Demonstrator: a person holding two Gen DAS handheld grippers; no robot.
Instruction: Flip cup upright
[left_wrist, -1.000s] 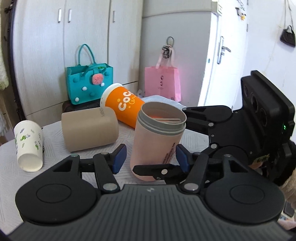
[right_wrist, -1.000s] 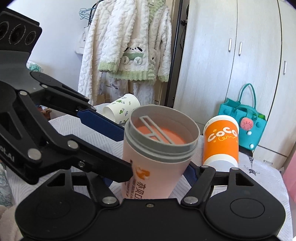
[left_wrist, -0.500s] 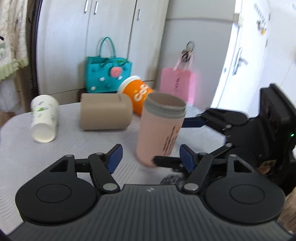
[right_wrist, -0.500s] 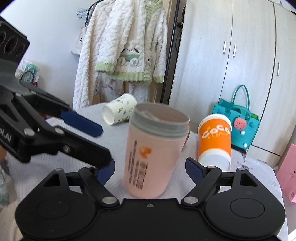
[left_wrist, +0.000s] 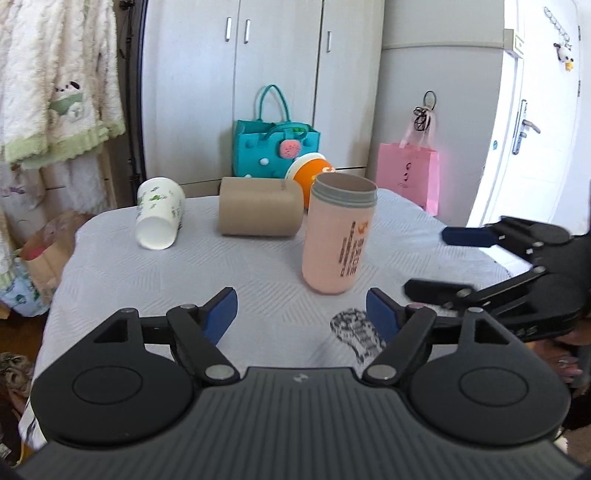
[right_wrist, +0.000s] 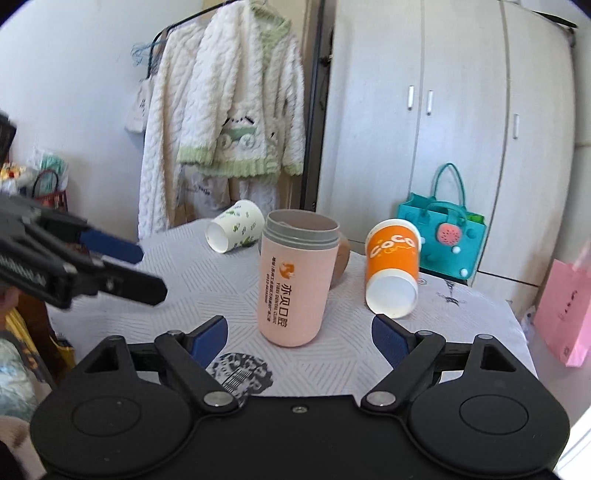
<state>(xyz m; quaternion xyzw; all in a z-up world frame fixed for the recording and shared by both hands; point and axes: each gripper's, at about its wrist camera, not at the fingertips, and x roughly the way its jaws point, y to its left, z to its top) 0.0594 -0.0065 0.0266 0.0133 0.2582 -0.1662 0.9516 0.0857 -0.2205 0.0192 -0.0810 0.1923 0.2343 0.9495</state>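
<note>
While the pink cup (left_wrist: 339, 236) stands upright ahead of its fingers, the left gripper (left_wrist: 301, 314) hangs level, spread wide, empty; the right gripper (right_wrist: 299, 332) likewise.

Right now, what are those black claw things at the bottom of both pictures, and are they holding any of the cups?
They are grabbers, one in each of a person's hands, each with a camera looking along its blue-tipped fingers. One picture is from the left gripper, the other from the right gripper. Both are open and hold nothing. On the white table the pink cup stands upright between them. Three others lie on their sides: a brown cup, an orange cup and a white leafy paper cup.
</note>
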